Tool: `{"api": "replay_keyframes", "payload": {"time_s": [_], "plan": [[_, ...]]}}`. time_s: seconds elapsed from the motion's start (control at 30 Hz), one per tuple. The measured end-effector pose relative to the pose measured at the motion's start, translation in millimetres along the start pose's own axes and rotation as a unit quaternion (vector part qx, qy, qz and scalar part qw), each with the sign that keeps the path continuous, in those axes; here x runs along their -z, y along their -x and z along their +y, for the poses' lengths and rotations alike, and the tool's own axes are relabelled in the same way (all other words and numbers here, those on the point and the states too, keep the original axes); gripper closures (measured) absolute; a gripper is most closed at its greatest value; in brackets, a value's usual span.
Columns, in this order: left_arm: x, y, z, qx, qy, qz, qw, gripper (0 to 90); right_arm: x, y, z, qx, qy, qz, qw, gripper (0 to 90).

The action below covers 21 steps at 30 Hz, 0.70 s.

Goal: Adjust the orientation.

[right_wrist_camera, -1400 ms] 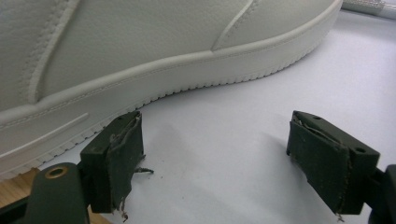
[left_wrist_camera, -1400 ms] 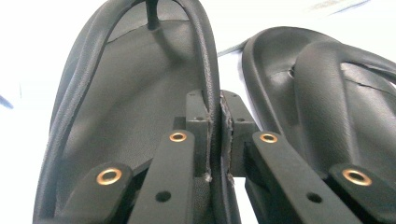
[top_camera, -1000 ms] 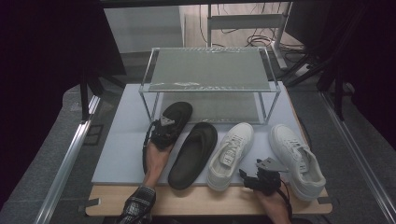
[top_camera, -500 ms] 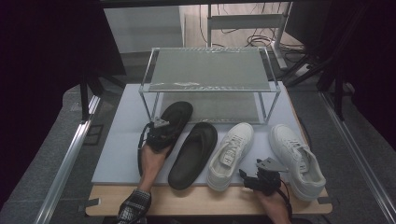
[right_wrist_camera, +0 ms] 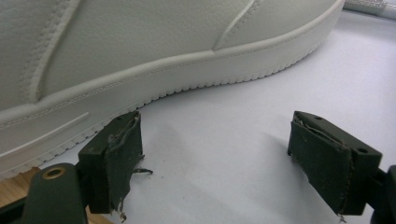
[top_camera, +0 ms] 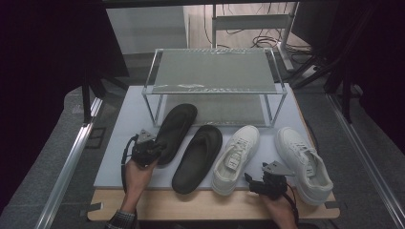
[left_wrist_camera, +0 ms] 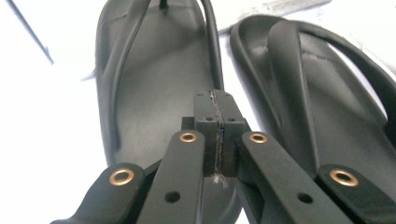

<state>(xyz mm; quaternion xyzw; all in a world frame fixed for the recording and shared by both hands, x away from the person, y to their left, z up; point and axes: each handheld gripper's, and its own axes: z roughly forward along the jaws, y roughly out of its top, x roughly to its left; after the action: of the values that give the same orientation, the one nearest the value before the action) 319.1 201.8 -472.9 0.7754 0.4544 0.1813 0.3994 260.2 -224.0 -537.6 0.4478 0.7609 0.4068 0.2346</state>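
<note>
Flip-flops, black, two of them, sit side by side on the pale mat on the bench: the left flip-flop [top_camera: 175,131] lies with its toe tucked under the front edge of the glass rack [top_camera: 215,78], and the right flip-flop [top_camera: 198,157] lies just beside it, closer to the person. Left hand-held gripper [top_camera: 155,150] is right at the heel of that left flip-flop. In the left gripper view its jaws are pressed flat together over the heel of the footbed [left_wrist_camera: 154,93], nothing pinched between them, and they've just been closing.

Right hand-held gripper [top_camera: 255,183] sits low between the two white sneakers, the left sneaker [top_camera: 236,160] and the right sneaker [top_camera: 303,162]. Its jaws are spread wide with only bare mat between them, and in the right gripper view the sneaker's sole [right_wrist_camera: 154,79] runs just above the left pad [right_wrist_camera: 116,158].

As for containers: the rack's top shelf has nothing on it, and the lower space only gets that flip-flop toe poking in.
</note>
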Motion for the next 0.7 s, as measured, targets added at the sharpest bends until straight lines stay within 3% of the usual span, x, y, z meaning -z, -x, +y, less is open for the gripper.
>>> {"api": "replay_keyframes", "payload": {"time_s": [0.33, 0.7], "plan": [[20.6, -5.6, -37.4, 0.013, -0.017, -0.001, 0.9998, 89.9, 0.0, -0.1, 0.0, 0.001, 0.0, 0.0, 1.0, 17.8], [23.6, -0.4, -63.5, 0.021, -0.027, -0.005, 0.9994, 89.9, 0.0, -0.1, 0.0, 0.001, 0.0, 0.0, 1.0, 17.8]]}}
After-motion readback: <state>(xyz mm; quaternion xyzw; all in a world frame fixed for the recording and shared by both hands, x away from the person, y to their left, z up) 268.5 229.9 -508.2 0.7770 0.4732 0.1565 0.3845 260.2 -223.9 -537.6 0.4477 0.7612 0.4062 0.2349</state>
